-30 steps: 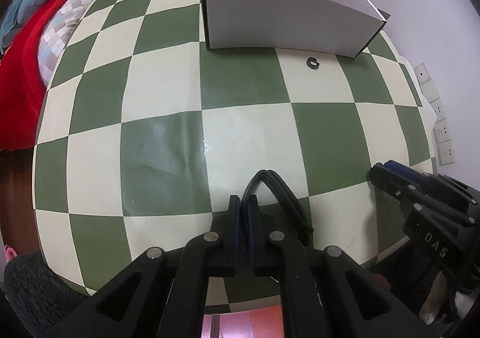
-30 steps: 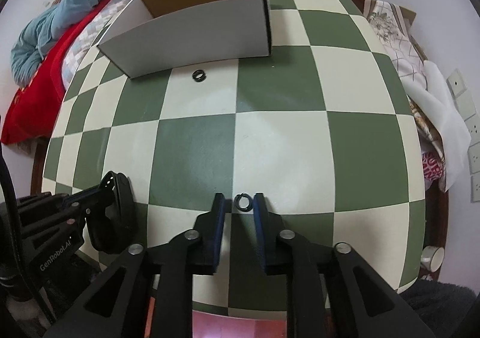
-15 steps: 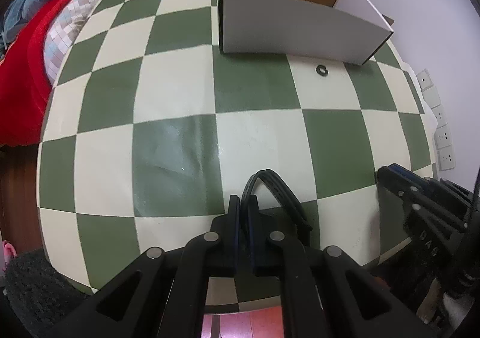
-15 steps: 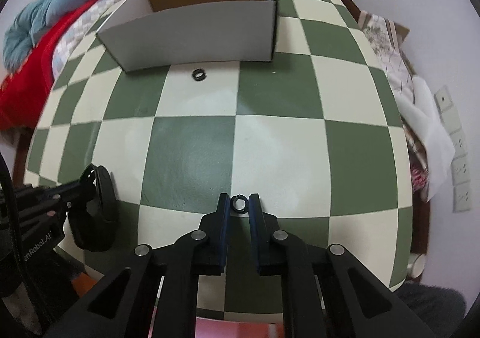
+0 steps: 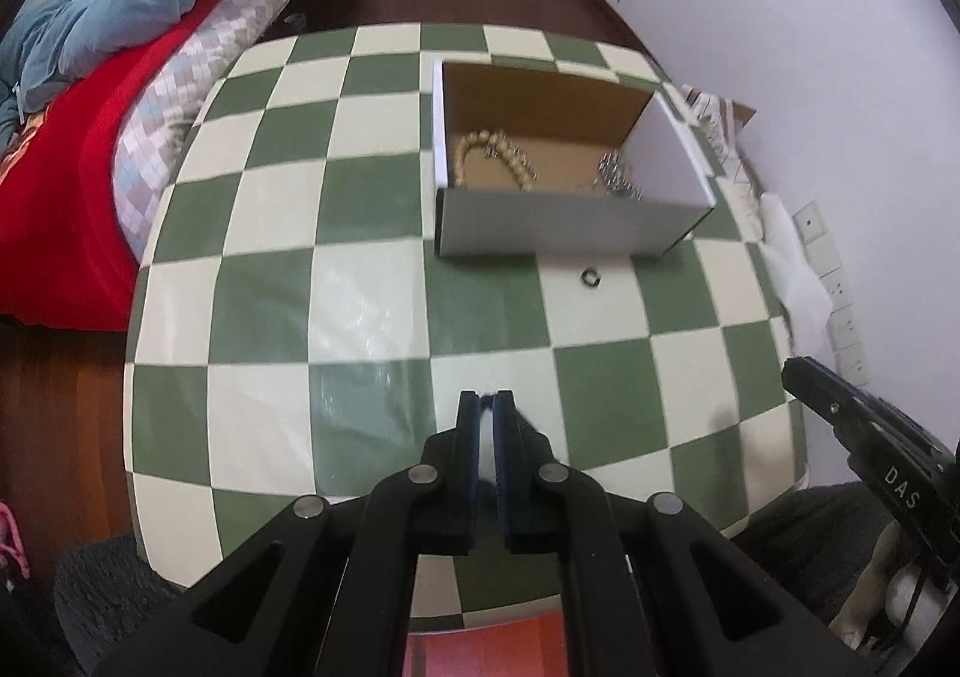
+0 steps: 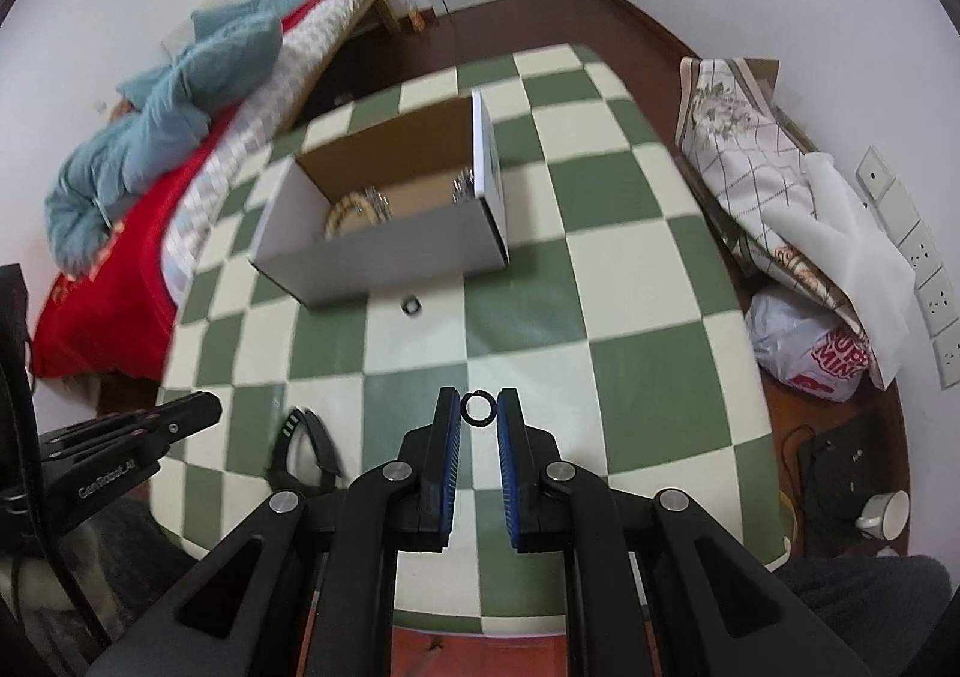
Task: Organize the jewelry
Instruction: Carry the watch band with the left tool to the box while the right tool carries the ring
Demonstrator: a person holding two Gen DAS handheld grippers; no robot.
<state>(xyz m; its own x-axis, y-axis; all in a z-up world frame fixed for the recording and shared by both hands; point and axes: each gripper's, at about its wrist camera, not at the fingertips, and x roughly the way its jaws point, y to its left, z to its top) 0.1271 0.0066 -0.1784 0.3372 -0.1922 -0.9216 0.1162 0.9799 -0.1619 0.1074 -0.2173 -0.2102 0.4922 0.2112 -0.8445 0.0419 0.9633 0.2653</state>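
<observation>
Fingers of the right gripper (image 6: 479, 408) were clamped on a small black ring (image 6: 478, 407), raised above the checkered table (image 6: 648, 365). Left gripper (image 5: 486, 412) fingers were nearly together with nothing visible between them. A second black ring (image 5: 591, 276) lay on the table just before the open cardboard box (image 5: 558, 233), which held a beaded bracelet (image 5: 495, 158).

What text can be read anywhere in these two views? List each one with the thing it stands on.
"DAS": white letters on the right gripper, seen in the left wrist view.
"GenRobot.AI": white lettering on the left gripper, seen in the right wrist view; slightly blurred.
Red print on the white plastic bag on the floor: partly hidden and creased, cannot be read whole.
Small marks on the dark item near the cup: too small to read.
</observation>
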